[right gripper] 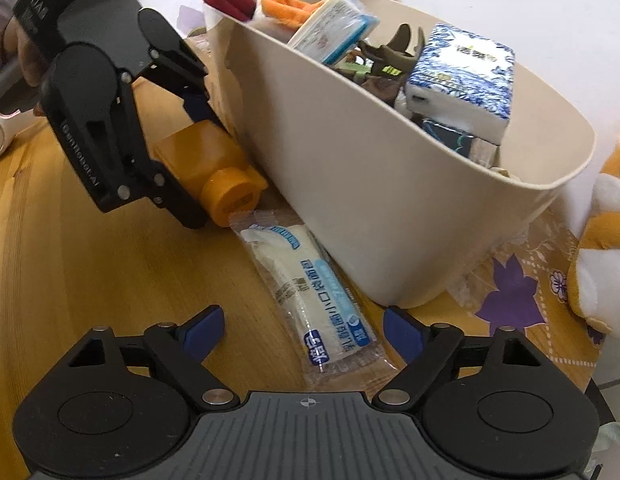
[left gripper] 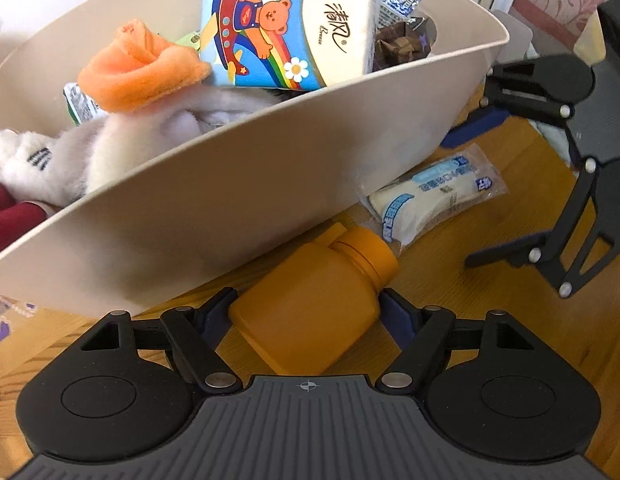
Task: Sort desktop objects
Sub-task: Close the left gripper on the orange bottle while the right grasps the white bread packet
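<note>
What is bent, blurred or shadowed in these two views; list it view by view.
Left wrist view: fisheye bows the beige bin's rim into an arc; corners fall dark; the orange bottle is sharp; the right tongs look smeared. Right wrist view: the bin wall bulges, soft shadow lies under it beside the wrapped snack packet; the plush toy is cut off at the edge.

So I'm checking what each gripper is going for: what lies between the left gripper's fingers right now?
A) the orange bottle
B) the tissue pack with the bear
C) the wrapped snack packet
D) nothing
A: the left gripper straddles the orange bottle lying on the wooden table beside the beige bin; the snack packet lies in front of the right gripper.
</note>
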Tool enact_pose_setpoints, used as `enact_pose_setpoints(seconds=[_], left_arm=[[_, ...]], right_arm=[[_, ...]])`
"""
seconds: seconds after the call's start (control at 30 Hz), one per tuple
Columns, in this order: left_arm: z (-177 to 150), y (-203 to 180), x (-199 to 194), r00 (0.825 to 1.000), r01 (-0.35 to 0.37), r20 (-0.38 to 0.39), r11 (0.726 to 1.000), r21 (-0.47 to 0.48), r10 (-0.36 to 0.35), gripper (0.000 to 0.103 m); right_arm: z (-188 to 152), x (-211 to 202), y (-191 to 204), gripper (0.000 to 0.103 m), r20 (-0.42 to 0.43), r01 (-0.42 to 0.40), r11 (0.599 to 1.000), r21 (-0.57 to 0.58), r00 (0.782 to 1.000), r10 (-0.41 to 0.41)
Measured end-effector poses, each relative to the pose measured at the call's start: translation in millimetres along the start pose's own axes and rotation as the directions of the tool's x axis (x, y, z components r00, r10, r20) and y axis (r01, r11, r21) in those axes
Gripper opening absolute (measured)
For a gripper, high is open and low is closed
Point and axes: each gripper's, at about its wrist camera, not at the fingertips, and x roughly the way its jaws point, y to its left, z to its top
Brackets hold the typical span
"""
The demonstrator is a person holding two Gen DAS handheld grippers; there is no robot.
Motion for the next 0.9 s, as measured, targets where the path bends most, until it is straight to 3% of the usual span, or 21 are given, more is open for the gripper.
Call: enact_pose_setpoints(seconds=[0.13,0.27,0.47,0.73,0.9], left_arm=[[0,-1,0,0.999,0.035,0.003,0.999,0.005,-0.035,0.076],[-6,-8,-3,0.999,0.054,-0.002,0.998,0.041,-0.054,0.075],[-16,-22,-8,0.999,0.048,0.004,0.995,0.089,-0.048,0.075],[-28,-26,-12,0.998,0.058,0.031,0.997,0.044,-0.060,0.075],[-33,-27,-21,0.995,0.074,0.066,0.997,0.019,-0.075,0.075]], right_arm=[[-1,-1,1,0.076,0.004,-0.005,1.000,0.014,1.000,0.005],[-2,-6,5,0.049,0.009,-0.010,0.999,0.032,1.000,0.010],[-6,-16,22,0.031,-0.004,0.010,1.000,-0.011,1.000,-0.010],[-19,-34,40,0.025,-0.008,0.052,0.999,-0.004,0.999,-0.052],[-24,-50,32,0.025,0.008,0.077,0.996,0.040,0.997,-0.078]])
